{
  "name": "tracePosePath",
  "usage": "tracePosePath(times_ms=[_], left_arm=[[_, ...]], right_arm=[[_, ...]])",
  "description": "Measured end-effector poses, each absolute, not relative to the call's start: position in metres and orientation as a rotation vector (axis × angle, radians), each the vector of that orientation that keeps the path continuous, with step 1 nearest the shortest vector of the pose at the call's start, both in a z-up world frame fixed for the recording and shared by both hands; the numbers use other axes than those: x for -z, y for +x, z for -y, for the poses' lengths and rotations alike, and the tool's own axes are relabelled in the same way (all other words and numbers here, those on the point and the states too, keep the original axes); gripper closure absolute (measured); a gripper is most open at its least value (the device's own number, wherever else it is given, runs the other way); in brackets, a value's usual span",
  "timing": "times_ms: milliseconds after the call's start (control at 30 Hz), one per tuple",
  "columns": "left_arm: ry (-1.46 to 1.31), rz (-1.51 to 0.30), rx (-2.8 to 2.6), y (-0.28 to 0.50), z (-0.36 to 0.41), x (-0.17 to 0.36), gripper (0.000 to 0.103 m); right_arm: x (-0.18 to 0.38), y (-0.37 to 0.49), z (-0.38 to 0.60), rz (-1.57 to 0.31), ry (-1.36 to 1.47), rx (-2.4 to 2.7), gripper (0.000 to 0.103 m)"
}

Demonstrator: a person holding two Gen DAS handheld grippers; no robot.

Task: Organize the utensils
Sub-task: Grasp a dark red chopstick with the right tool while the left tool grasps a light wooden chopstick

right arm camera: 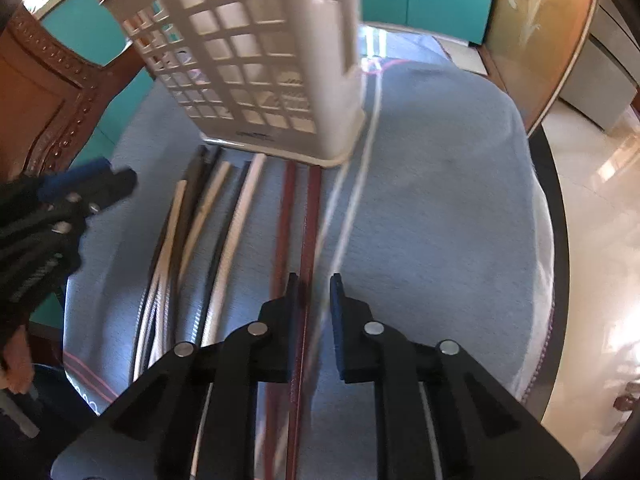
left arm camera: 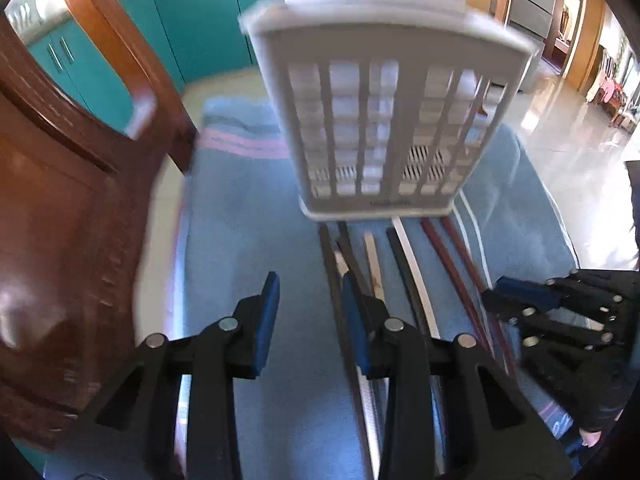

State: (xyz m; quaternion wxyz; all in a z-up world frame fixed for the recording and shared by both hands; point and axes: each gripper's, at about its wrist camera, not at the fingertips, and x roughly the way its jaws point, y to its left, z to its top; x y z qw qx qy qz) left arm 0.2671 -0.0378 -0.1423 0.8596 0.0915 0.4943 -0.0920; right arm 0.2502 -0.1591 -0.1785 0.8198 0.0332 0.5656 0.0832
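Observation:
A white slatted utensil basket stands upright on a blue towel; it also shows in the right wrist view. Several chopsticks lie side by side in front of it: dark ones, white ones and red-brown ones. My left gripper is open and empty, its right finger over the dark chopsticks. My right gripper is open, its fingers on either side of a red-brown chopstick without closing on it. The right gripper shows in the left view, the left in the right view.
A carved wooden chair stands close on the left. Teal cabinets are behind the basket. The towel covers a round table whose dark edge curves on the right, with shiny floor beyond.

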Motion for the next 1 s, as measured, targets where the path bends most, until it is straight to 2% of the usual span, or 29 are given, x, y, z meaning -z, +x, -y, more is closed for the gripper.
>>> tracePosePath(times_ms=[233,300,367,567,800,833,900,967,1000], left_arm=[[0.137,-1.133,0.272,0.269,0.045,0.167,0.070],[0.093,-1.140,0.291,0.273,0.041,0.169,0.084],[0.046,-1.151,0.312,0.275,0.038,0.171,0.093],[0.069,-1.126,0.288,0.264,0.021,0.164,0.101],[0.082,-1.096,0.256,0.255,0.008,0.153,0.100],[0.078,-1.100,0.263,0.255,0.007,0.152,0.098],[0.073,-1.102,0.285,0.250,0.007,0.154,0.079],[0.080,-1.101,0.297,0.244,0.011,0.155,0.070],[0.093,-1.106,0.301,0.242,0.013,0.157,0.070]], right_arm=[[0.169,0.251,0.184,-1.166,0.139,-0.195,0.087],[0.167,0.256,0.188,-1.157,0.149,-0.204,0.087],[0.166,0.257,0.190,-1.152,0.151,-0.211,0.087],[0.165,0.253,0.195,-1.148,0.134,-0.184,0.087],[0.164,0.253,0.193,-1.136,0.132,-0.193,0.087],[0.164,0.253,0.190,-1.135,0.124,-0.199,0.087],[0.168,0.255,0.183,-1.142,0.116,-0.207,0.087],[0.173,0.259,0.176,-1.161,0.107,-0.208,0.087],[0.177,0.260,0.174,-1.175,0.098,-0.201,0.087]])
